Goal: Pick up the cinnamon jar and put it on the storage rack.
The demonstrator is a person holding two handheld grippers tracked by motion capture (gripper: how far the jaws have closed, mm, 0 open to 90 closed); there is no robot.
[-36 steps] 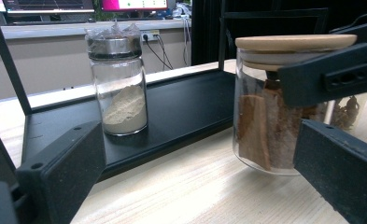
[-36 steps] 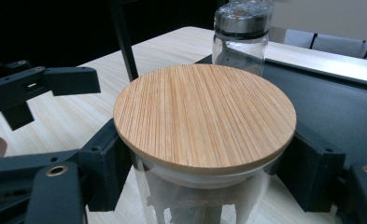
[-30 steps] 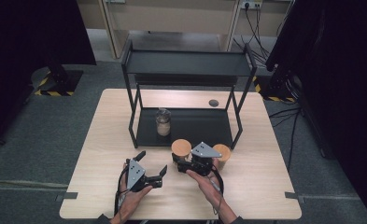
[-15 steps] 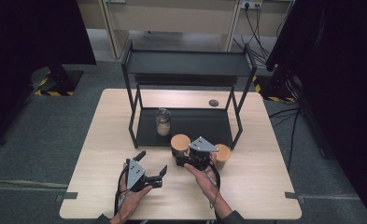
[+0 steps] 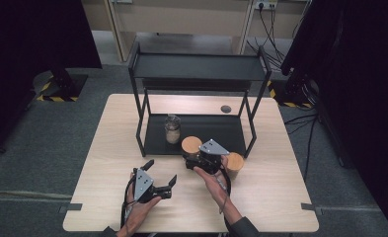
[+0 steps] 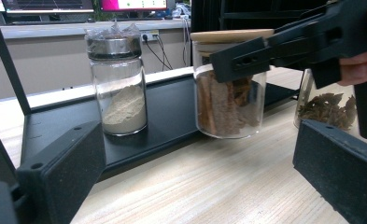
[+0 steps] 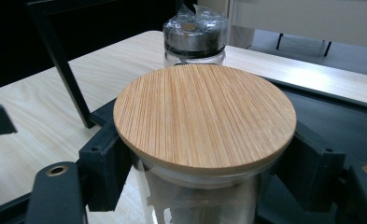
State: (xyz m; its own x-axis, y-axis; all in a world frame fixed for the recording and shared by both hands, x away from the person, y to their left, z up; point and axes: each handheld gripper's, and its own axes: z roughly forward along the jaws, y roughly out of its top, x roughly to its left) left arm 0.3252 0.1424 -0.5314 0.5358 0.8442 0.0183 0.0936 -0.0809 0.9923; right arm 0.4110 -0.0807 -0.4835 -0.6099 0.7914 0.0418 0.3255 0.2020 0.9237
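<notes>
My right gripper (image 5: 192,152) is shut on a glass jar with a round wooden lid (image 5: 191,143), its jaws clamped just under the lid. In the left gripper view this jar (image 6: 228,100) holds brown sticks and hangs slightly above the front edge of the black rack's lower shelf (image 6: 172,107). From the right gripper view the lid (image 7: 204,116) sits between both jaws. My left gripper (image 5: 160,171) rests open on the table near the front, holding nothing. A jar of pale powder (image 5: 172,129) with a metal cap stands on the lower shelf.
A second wooden-lidded jar (image 5: 234,163) with dried star-shaped pieces stands on the table right of my right hand. The two-level black rack (image 5: 196,66) spans the table's middle, its front posts (image 5: 140,133) flanking the lower shelf. A small dark disc (image 5: 225,108) lies behind it.
My right gripper has carried the wooden-lidded jar a little away from me, toward the rack's lower shelf. The left gripper has stayed where it was.
</notes>
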